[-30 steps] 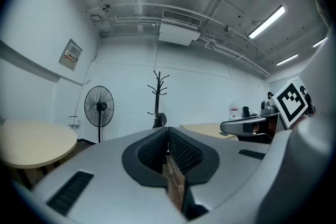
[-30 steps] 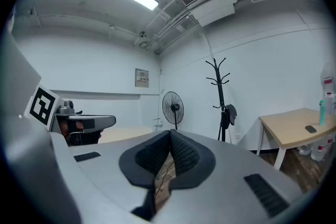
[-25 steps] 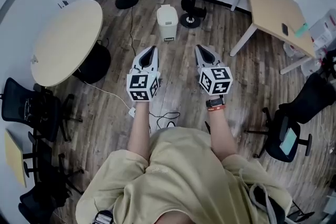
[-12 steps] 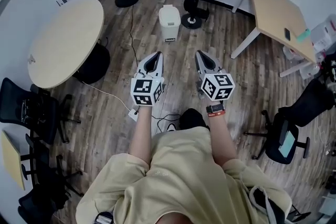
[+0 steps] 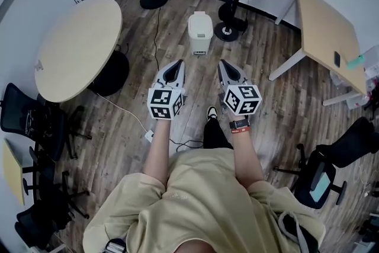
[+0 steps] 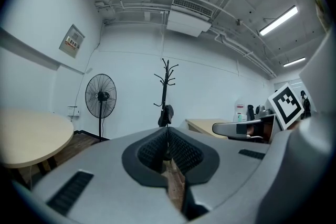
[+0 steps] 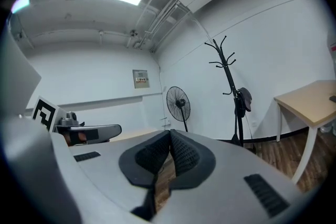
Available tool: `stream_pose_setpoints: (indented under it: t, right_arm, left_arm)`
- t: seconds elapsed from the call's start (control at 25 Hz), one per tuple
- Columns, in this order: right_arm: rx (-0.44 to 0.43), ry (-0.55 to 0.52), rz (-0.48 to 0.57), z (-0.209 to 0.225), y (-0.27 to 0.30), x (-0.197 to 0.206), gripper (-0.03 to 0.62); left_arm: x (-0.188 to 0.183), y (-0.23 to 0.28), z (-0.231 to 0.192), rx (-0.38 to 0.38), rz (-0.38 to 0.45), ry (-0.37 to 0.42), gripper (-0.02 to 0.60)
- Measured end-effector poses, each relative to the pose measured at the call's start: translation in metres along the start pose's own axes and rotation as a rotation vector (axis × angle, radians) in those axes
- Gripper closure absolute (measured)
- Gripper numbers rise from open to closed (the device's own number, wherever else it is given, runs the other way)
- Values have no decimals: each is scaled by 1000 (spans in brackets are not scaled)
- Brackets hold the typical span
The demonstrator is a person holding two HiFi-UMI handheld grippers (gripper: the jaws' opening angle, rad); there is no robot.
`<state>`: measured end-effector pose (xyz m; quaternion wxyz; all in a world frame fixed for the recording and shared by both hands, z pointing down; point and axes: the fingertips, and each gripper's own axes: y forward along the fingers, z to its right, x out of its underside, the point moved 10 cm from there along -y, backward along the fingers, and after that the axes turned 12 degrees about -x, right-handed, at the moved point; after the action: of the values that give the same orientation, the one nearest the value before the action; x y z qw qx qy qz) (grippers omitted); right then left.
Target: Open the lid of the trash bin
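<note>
A small white trash bin [image 5: 200, 32] stands on the wooden floor with its lid down, in the head view. Both grippers are held side by side in the air short of it, pointing toward it. My left gripper [image 5: 175, 63] is shut with nothing in it, and my right gripper [image 5: 224, 64] is likewise shut and empty. The left gripper view has its closed jaws [image 6: 167, 136] meeting in front of a white wall. In the right gripper view the closed gripper [image 7: 169, 138] blocks the floor ahead. Neither gripper view has the bin in it.
A round table [image 5: 77, 44] stands at the left and a rectangular desk [image 5: 328, 26] at the right. A fan base [image 5: 154, 0] and a coat stand base [image 5: 231, 29] flank the bin. A cable [image 5: 133, 118] crosses the floor. Office chairs [image 5: 23, 118] stand at both sides.
The person has stepped forward, so the bin sits closer to the grippers in the head view. A shoe now shows below the right gripper. Both grippers stay shut.
</note>
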<state>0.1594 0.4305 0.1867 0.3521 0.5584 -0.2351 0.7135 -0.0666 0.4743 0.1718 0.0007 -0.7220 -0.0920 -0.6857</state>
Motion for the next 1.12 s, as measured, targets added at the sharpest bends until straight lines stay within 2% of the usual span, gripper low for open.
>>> stream_pose_setpoints:
  t: [0.24, 0.4, 0.76, 1.12]
  right_arm:
    - [-42, -12, 11, 88, 51, -39, 579]
    - [-59, 1, 5, 143, 84, -60, 579]
    - [-103, 42, -43, 230, 138, -65, 579]
    - [-104, 78, -57, 292, 175, -53, 579]
  left_arm:
    - [-23, 98, 13, -24, 25, -16, 557]
    - [-30, 156, 17, -48, 12, -30, 557]
    - [-30, 249, 22, -92, -24, -25, 557]
    - [-14, 309, 35, -63, -55, 22, 557]
